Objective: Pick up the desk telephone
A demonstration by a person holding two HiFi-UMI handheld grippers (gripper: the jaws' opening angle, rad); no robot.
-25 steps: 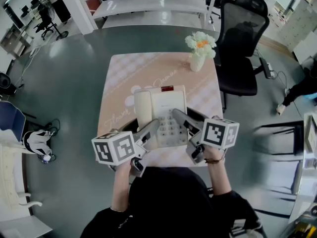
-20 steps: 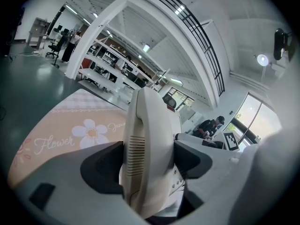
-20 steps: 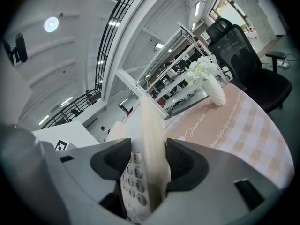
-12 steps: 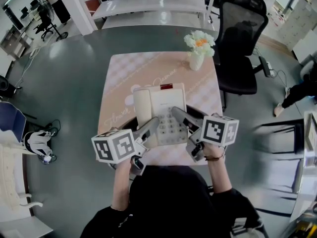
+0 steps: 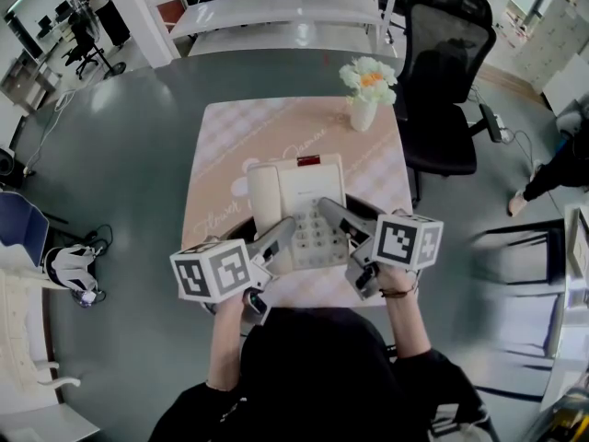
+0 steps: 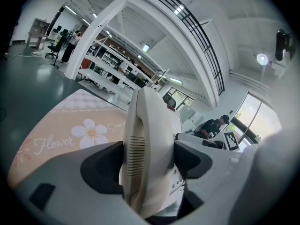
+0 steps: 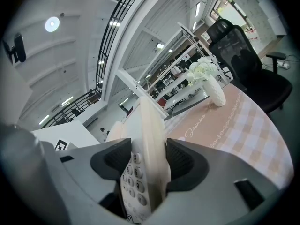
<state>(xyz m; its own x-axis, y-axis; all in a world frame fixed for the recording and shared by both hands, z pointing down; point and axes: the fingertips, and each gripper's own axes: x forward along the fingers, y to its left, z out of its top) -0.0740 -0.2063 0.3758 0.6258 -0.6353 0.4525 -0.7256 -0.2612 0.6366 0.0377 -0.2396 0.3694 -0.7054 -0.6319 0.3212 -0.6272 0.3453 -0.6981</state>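
The cream desk telephone (image 5: 299,196), with its handset on the left and keypad on the right, sits over the near half of the pink table (image 5: 230,136), held between both grippers. My left gripper (image 5: 276,239) is shut on the handset side; its dark pads (image 6: 101,165) press the handset (image 6: 147,144) from both sides. On the keypad side, my right gripper (image 5: 342,221) is shut on the phone's right edge (image 7: 150,139), with the number keys (image 7: 133,172) showing between its jaws. I cannot tell whether the phone's base touches the table.
A white vase of flowers (image 5: 366,90) stands at the table's far right corner. A black office chair (image 5: 446,72) stands to the right beyond the table. White shelving (image 5: 276,7) runs along the back, and grey floor surrounds the table.
Both grippers keep the same hold on the telephone. Only the head view has shifted a little; the phone and vase sit slightly higher in it.
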